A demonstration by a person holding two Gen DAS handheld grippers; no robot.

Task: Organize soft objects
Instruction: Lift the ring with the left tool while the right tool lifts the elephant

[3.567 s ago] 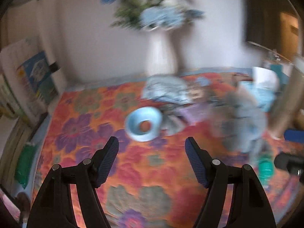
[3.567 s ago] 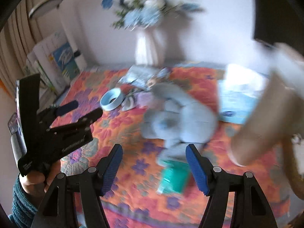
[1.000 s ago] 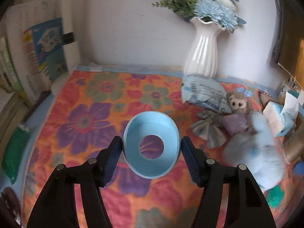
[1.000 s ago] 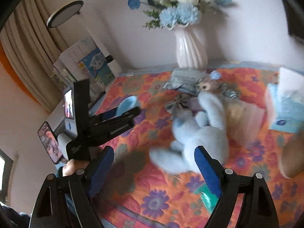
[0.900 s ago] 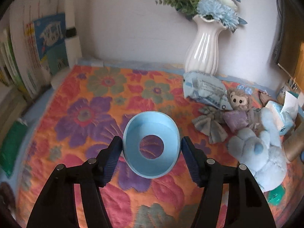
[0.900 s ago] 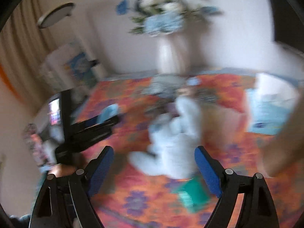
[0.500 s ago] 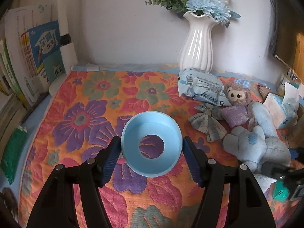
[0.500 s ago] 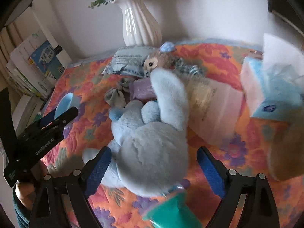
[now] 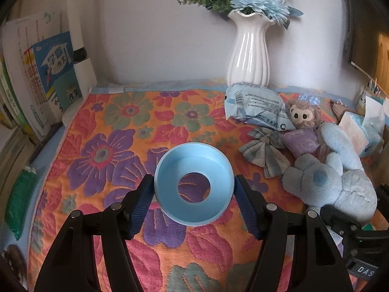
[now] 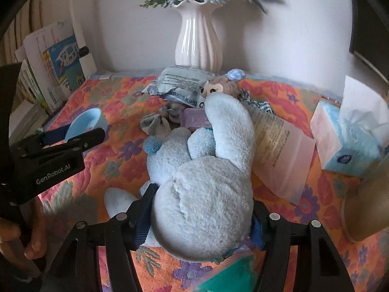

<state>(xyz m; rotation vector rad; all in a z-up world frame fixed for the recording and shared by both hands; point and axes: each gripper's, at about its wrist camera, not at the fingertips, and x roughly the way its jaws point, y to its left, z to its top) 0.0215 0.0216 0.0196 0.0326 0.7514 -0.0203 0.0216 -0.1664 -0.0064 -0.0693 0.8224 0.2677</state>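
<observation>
A light blue plush rabbit [image 10: 206, 170] lies on the flowered cloth [image 10: 116, 168]. My right gripper [image 10: 204, 202] stands over its body with the jaws closing, and both pads press into the plush. In the left wrist view the same rabbit [image 9: 350, 189] lies at the right, with the right gripper [image 9: 340, 221] at its near side. My left gripper [image 9: 193, 185] is shut on a light blue ring-shaped bowl [image 9: 194, 214], held above the cloth. A small brown-faced plush doll [image 9: 304, 115], a checked fabric bow [image 9: 265, 148] and a purple pouch [image 9: 301, 141] lie beside the rabbit.
A white vase [image 9: 248, 51] with blue flowers stands at the back wall, with a wipes packet [image 9: 255, 104] in front of it. Books [image 9: 48, 73] lean at the left. A tissue box [image 10: 347, 146], a printed bag [image 10: 279, 150] and a teal packet [image 10: 228, 275] lie near the rabbit.
My right gripper has come down over the plush rabbit and its jaws have narrowed onto it. The left gripper has stayed almost still with the blue bowl.
</observation>
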